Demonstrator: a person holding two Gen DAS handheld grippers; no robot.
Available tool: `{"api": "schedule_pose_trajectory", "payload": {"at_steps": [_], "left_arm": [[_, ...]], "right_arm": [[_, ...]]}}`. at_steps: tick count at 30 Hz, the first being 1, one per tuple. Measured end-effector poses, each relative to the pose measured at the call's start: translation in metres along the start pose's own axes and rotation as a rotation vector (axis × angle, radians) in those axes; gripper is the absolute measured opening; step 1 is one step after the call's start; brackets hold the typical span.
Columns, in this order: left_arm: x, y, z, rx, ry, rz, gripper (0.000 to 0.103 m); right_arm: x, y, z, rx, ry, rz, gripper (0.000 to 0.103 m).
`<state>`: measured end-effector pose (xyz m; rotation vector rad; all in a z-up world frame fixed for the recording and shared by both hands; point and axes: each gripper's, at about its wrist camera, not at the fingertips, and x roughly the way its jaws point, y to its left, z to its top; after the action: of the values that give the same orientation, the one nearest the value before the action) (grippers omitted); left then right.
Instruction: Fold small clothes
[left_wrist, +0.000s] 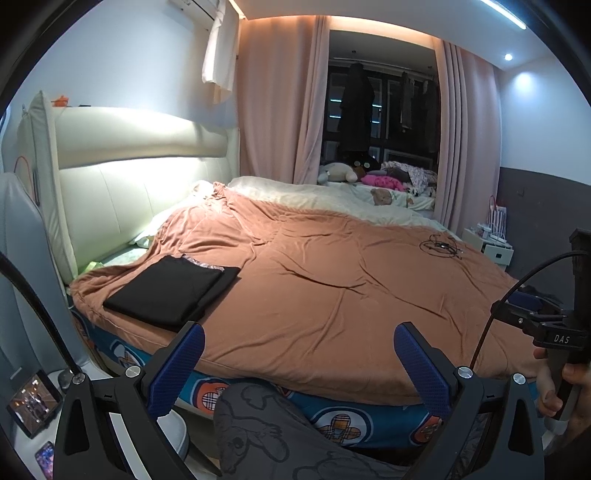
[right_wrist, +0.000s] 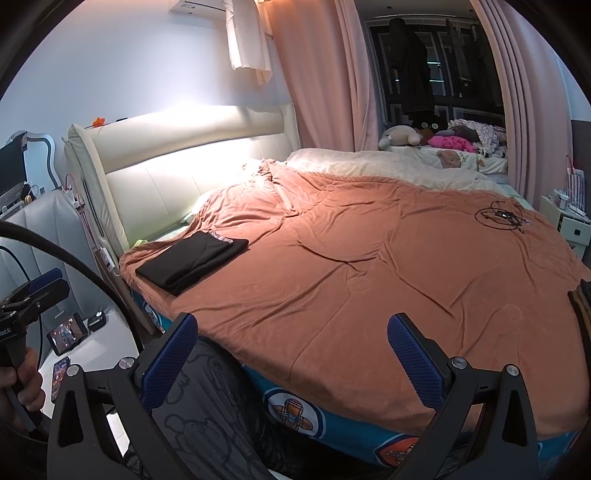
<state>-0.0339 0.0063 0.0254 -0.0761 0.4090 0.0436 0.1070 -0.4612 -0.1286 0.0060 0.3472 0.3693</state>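
Nearest, left gripper (left_wrist: 299, 341) spread wide, blue pads (left_wrist: 424, 373) well apart, nothing between them; hanging over the near edge of the bed, above a grey printed trouser leg (left_wrist: 251, 432). Right gripper (right_wrist: 291, 332) likewise wide, empty, over the same near edge. In the left wrist view, at the right edge, a hand (left_wrist: 561, 384) wrapped round the handle of the other gripper, black cable (left_wrist: 517, 288) arcing up from it. In the right wrist view, at the left edge, the other hand (right_wrist: 22, 384) gripping its handle the same way.

Low on the left, beside the bed, a white nightstand (right_wrist: 107, 332) with a lit phone (right_wrist: 68, 332) propped on it.

Across the middle, an orange-brown blanket (left_wrist: 332, 295), rumpled, over a blue patterned sheet (left_wrist: 332, 417) showing along the near side. On the blanket's near left corner, close to the headboard, a black garment (left_wrist: 173, 291) folded flat into a rectangle, a strip of patterned trim at its far edge. Well apart from both grippers.

Farther right on the blanket, a tangle of thin black cord (left_wrist: 441, 245).

Beyond, a cream padded headboard (left_wrist: 140, 147) on the left, a pale duvet (left_wrist: 314, 192) at the far side, then pink curtains (left_wrist: 277, 110) framing a dark window (left_wrist: 384, 92) with soft toys (left_wrist: 338, 171) on the sill.
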Motion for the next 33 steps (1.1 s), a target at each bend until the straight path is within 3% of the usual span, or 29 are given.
{"api": "schedule_pose_trajectory", "payload": {"at_steps": [33], "left_arm": [[-0.016, -0.010, -0.001, 0.003, -0.016, -0.003, 0.103]], "right_arm": [[-0.004, 0.000, -0.002, -0.009, -0.003, 0.001, 0.103]]}}
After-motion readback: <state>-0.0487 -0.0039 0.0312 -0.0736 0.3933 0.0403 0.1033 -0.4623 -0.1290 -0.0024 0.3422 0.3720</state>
